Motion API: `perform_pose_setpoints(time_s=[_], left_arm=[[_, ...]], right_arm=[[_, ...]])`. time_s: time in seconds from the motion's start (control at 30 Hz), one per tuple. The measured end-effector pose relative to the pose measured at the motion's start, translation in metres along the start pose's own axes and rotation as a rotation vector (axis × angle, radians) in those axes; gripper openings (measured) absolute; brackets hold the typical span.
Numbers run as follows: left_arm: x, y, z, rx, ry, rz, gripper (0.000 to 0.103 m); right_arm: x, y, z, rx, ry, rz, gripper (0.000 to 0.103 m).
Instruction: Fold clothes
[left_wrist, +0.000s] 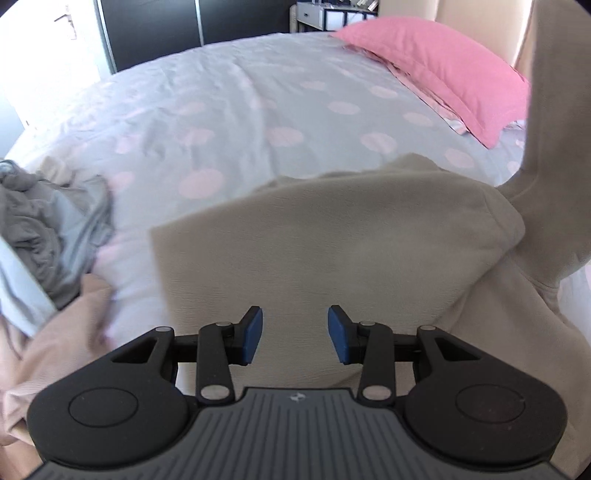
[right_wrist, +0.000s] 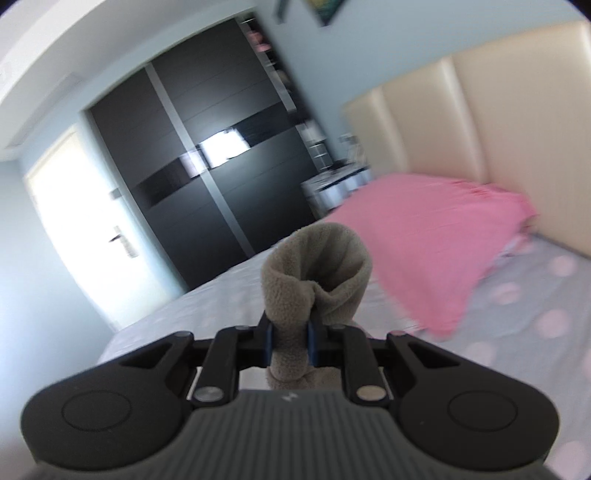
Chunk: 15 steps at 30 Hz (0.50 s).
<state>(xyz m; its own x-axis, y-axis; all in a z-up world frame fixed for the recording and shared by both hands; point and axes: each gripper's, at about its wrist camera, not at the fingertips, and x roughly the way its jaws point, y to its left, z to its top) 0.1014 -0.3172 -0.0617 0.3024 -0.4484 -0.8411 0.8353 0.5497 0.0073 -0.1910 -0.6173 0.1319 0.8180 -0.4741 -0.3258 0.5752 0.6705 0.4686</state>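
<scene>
Grey clothes pile (left_wrist: 55, 229) left of beige fleece (left_wrist: 332, 240)

Left wrist view: looks down, close, over the bed (left_wrist: 229, 110) toward the pink pillow (left_wrist: 443, 70). Right wrist view: raised and tilted, facing the dark wardrobe (right_wrist: 207, 177). Both share the pillow, bed and wardrobe.

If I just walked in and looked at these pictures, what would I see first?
Probably the bright pink pillow at the head of the bed, lying on a grey cover with pale pink dots. Next, the big beige fleece garment spread near the left gripper, whose fingers are open above it. The right gripper pinches a bunched end of that beige fleece and holds it up in the air.
</scene>
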Motion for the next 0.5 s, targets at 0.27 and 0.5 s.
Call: perform_pose_setpoints(time_s=[0.27, 0.5], left_arm=[[-0.014, 0.060, -0.022, -0.066, -0.031, 0.027, 0.037], [0.002, 0.091, -0.040, -0.109, 0.007, 0.015, 0.037]], right_arm=[[0.065, 0.109, -0.084, -0.037, 0.168, 0.193, 0.019], [0.119, 0.158, -0.201, -0.217, 0.375, 0.225, 0.020]])
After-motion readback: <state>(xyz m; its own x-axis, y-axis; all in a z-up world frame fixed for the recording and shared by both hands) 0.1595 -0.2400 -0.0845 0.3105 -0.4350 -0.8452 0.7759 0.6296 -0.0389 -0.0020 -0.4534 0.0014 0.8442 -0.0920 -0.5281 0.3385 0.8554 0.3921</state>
